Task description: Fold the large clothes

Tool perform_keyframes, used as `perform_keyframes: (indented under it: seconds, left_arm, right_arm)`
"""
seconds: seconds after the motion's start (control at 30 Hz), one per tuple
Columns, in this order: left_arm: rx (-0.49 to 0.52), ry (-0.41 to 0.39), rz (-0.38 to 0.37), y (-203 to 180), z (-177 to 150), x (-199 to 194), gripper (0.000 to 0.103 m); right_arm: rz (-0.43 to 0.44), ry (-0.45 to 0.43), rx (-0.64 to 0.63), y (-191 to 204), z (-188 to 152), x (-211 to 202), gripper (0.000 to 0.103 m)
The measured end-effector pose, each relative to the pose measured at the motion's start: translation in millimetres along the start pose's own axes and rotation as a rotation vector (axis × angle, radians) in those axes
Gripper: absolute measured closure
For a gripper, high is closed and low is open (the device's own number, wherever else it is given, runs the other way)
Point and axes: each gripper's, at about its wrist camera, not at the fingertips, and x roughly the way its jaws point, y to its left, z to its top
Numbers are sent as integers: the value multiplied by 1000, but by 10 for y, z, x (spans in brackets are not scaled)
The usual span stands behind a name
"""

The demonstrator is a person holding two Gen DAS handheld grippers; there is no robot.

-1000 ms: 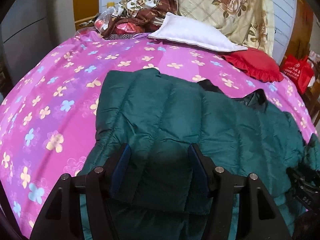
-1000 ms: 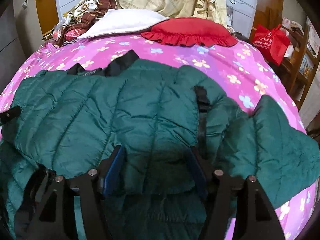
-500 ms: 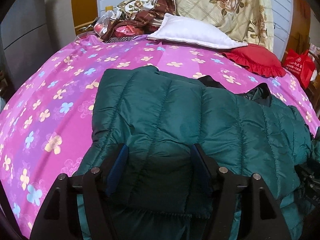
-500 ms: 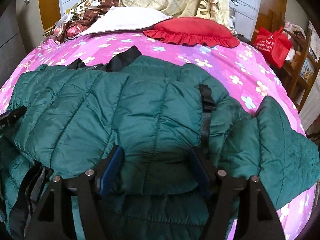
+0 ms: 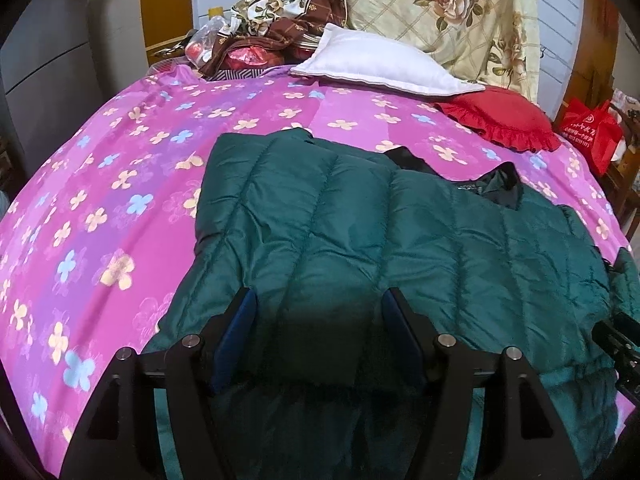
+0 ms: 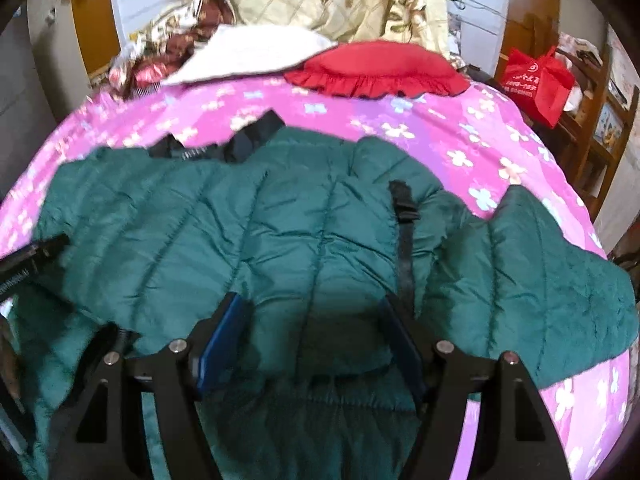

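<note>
Soft daylight; fisheye-warped edges; right view motion-blurred.

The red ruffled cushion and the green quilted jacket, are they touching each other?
Apart. The right wrist view shows pink bedsheet between the red ruffled cushion and the green quilted jacket.

A dark green quilted jacket point(image 5: 400, 240) is spread flat across a bed covered in a pink flowered sheet point(image 5: 120, 184). Its lower part is folded up over the body. A black collar point(image 6: 248, 140) is seen at its far edge, and one sleeve point(image 6: 552, 280) is laid out to the right.
</note>
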Motion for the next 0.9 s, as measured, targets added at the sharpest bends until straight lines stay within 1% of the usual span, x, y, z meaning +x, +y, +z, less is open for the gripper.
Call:
perform_keyframes:
  seconds: [0.23, 0.53, 0.67, 0.9]
  left_arm:
    - [-1, -21, -44, -85, -77, -342, 58]
    - [34, -58, -100, -380, -153, -781, 58]
    - [28, -58, -135, -476, -191, -871, 58]
    - [33, -63, -172, -675, -245, -934, 58]
  right_arm:
    - [5, -43, 20, -66, -105, -356, 27]
    - [-36, -63, 61, -281, -227, -636, 26]
    - [-62, -76, 93, -504, -262, -725, 26]
    - [-146, -95, 157, -1105, -323, -846, 24]
